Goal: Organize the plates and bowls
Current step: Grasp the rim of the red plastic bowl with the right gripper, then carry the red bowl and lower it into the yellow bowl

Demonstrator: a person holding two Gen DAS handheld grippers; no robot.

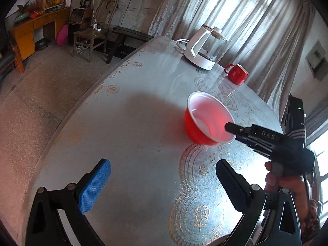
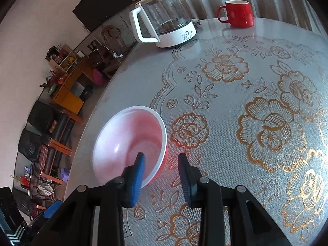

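The left gripper [image 1: 163,184] fills the bottom of its own view, nearest the lens, its fingers [image 1: 95,184] spread wide with nothing between them, hovering over bare surface [image 1: 127,123].

Largest in the scene is that surface, a round top under a translucent cover printed with gold flowers. A white-based glass kettle [image 2: 164,20] stands at its far side, with a red mug [image 2: 237,13] near it.

The task's thing, a red bowl [image 2: 131,141] with a pale inside, sits upright towards the surface's edge, well apart from kettle and mug. No plates are in view.

The right gripper [image 2: 161,176] is at the bowl. Its fingers [image 2: 137,180] are narrow and straddle the bowl's near wall: one blue pad hangs inside the bowl, the other is outside the rim. A gap seems to remain on the outer side, so the wall appears not yet pinched.

The bowl lies straight ahead of the right fingers, at their tips. From the left fingers it lies ahead and to the right, well apart. The right hand [image 1: 287,176] is clearly nearer, so the grasp looks to be its job.
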